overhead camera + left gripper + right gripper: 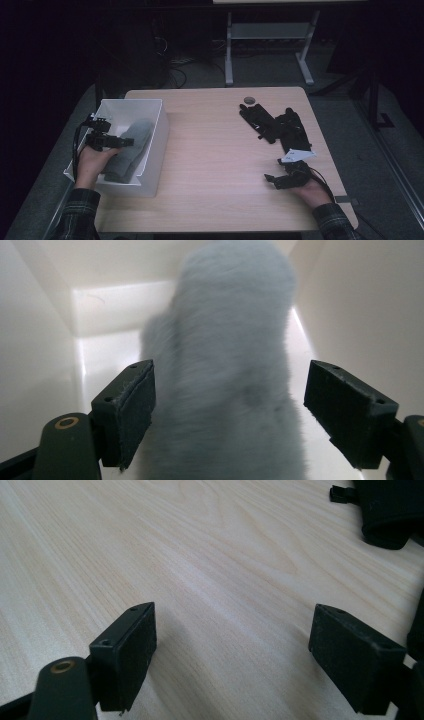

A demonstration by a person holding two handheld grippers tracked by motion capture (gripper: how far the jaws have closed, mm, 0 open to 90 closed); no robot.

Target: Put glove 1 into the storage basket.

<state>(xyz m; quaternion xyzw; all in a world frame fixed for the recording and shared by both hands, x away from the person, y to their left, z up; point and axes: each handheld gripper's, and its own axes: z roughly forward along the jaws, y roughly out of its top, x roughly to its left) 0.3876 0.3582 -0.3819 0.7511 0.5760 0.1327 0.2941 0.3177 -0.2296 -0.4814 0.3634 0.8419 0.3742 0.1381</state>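
No brand, label or writing is legible in any view. A white tag (296, 156) lies at the lower edge of the black items at centre right of the high view; any print on it is too small to make out.

The table (215, 150) has a light wood-grain top with rounded corners. A small dark round disc (249, 100) sits near its far edge. The floor around the table is grey, and the room behind is dark; a pale metal frame (270, 35) stands at upper centre, with loose cables on the floor at its left.

A white bin (156, 145) stands at the left end of the table. The grey fuzzy glove (131, 147) lies inside it, running from the near wall towards the far one.

The left gripper (131, 142) is held over the bin at left of the high view. In the left gripper view its fingers (127, 412) stand wide on either side of the glove (225, 390), and neither pad visibly presses on the fabric.

The right gripper (270, 181) rests low over the table at lower right of the high view. In the right gripper view its fingers (125, 655) stand wide over bare wood, with nothing between them.

A pair of black gloves (275, 125) lies at centre right of the table, just beyond the right gripper.
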